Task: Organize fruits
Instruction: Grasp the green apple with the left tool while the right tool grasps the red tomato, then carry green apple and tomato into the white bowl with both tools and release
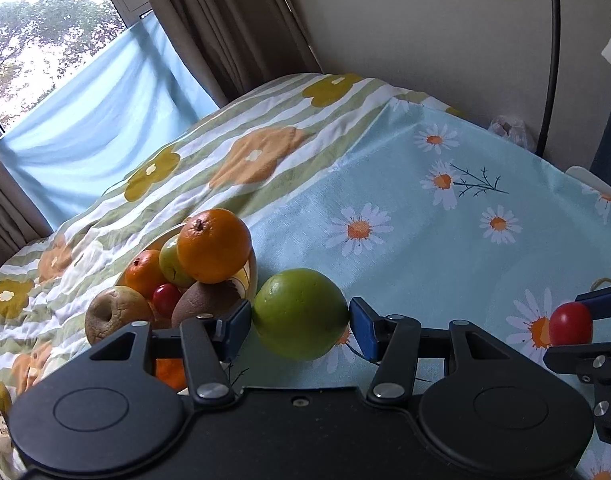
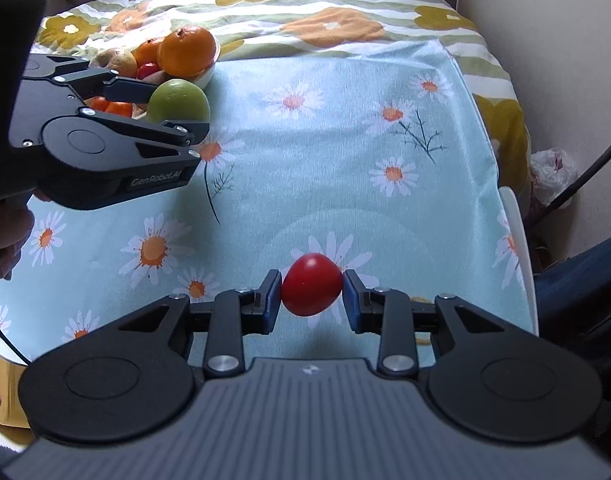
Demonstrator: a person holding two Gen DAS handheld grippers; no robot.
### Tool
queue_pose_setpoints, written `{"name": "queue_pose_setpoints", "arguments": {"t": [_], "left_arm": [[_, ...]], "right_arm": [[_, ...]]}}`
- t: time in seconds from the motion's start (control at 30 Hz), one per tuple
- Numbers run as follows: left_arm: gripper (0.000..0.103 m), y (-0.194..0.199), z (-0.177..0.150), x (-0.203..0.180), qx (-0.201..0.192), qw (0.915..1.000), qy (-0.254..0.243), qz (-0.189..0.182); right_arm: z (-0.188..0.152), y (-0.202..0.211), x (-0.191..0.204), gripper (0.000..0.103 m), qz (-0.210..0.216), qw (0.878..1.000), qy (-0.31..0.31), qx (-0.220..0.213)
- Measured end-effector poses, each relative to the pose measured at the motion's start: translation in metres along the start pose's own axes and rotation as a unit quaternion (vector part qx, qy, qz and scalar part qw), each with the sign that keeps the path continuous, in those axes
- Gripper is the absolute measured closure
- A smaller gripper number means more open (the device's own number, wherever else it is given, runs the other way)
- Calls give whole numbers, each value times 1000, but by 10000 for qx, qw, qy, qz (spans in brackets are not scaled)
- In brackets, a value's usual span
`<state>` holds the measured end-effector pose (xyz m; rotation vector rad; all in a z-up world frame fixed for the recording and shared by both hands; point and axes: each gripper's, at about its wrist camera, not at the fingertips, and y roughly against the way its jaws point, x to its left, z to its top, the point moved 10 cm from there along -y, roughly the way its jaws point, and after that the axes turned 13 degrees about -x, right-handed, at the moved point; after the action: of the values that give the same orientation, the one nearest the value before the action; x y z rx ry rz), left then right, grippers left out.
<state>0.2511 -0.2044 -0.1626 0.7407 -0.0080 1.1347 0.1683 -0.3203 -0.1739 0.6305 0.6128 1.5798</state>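
Most fruit is already piled in the pale round bowl (image 1: 250,270). The left gripper (image 1: 300,318) pinches the big green apple (image 1: 300,314) beside it. The right gripper (image 2: 311,290) pinches the small red tomato (image 2: 311,284), still far from the bowl.

A green fruit (image 1: 300,314), a red fruit (image 2: 311,284) and oranges (image 1: 213,251) sit over a pale-blue daisy-print cloth (image 2: 325,128).

1. Heaped fruit bowl (image 2: 208,74) blocks far-left corner; green fruit (image 1: 300,314) just beside it.
2. Daisy cloth (image 2: 345,152) bare across centre and right: free passage.
3. White chair edge (image 2: 519,236) and wall close off right side.
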Motion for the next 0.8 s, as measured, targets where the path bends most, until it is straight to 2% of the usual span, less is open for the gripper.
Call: {"name": "queue_pose_setpoints", "arguments": {"t": [0.33,0.67,0.8], "left_arm": [[45,39,21,33,-239,9971,620,378],[45,65,38,85,-396,9861,1284,979],[45,64,40,106,-434,9836,1389,1070]], "right_arm": [[43,12,18,55,441,9976,403,-362],[101,9,54,55,1142,9876,800,-728],[128,1,73,55,1338,9833,902,-844]]}}
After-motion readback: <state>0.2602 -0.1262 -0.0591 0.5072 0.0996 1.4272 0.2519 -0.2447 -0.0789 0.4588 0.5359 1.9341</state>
